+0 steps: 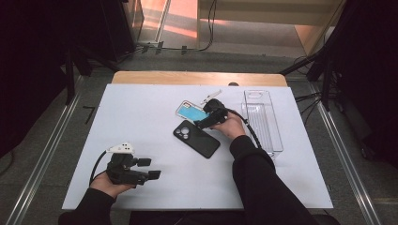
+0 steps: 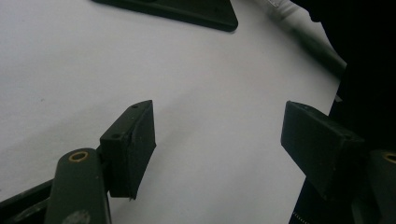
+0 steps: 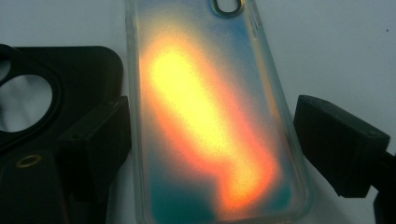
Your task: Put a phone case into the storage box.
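An iridescent clear phone case point(image 1: 190, 111) lies on the white table sheet point(image 1: 141, 117). In the right gripper view it point(image 3: 205, 116) glows orange and yellow. My right gripper point(image 1: 201, 121) is down over it, one jaw on each long side point(image 3: 212, 149). The left pad point(image 3: 100, 144) is at the case's edge and a thin gap shows at the right pad. A black phone case point(image 1: 197, 139) lies just beside it point(image 3: 79, 74). My left gripper point(image 1: 150, 168) rests near the front left, open, with bare sheet between its jaws point(image 2: 217, 149).
A clear plastic tray point(image 1: 263, 122) lies at the right of the sheet. A small white piece point(image 1: 211, 97) sits behind the iridescent case. The black case's corner point(image 2: 187, 11) lies ahead of my left gripper. A wooden table edge point(image 1: 197, 77) runs along the back.
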The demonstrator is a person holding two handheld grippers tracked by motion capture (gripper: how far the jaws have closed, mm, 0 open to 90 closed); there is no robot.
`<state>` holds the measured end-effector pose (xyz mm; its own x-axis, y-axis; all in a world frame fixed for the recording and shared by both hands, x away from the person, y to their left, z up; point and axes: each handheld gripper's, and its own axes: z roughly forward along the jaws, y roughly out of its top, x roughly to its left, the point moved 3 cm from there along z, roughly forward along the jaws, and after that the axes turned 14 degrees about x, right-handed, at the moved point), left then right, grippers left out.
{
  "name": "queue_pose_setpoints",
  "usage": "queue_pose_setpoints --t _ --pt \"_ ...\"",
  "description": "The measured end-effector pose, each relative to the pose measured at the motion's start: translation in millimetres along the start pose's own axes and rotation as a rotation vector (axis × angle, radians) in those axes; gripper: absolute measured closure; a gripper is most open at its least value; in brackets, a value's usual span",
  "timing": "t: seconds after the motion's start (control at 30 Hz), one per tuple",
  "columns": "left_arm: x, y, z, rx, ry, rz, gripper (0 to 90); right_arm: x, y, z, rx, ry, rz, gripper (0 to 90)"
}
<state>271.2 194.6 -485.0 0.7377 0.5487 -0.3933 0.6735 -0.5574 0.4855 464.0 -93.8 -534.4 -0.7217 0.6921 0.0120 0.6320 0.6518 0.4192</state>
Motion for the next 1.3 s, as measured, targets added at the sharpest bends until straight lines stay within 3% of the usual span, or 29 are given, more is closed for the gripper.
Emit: queue_pose_setpoints --t 0.53,0.77,1.0,1.3 --pt "0.4 0.2 -0.4 -0.003 -0.001 -0.003 26.4 -1.1 -2.0 -0.8 -0.023 0.010 -0.011 14.3" --pt "1.0 0.5 -0.9 -0.001 -0.005 -0.011 26.4 -1.7 -1.6 -3.5 -0.027 0.047 0.025 14.6" --pt "1.3 0.9 -1.3 -0.005 -0.010 -0.024 26.4 -2.7 1.6 -11.0 -0.042 0.046 0.055 14.7" --pt "2.0 1.5 -1.9 -0.008 -0.009 -0.034 26.4 -0.6 4.5 -32.8 -0.060 0.074 0.104 14.8"
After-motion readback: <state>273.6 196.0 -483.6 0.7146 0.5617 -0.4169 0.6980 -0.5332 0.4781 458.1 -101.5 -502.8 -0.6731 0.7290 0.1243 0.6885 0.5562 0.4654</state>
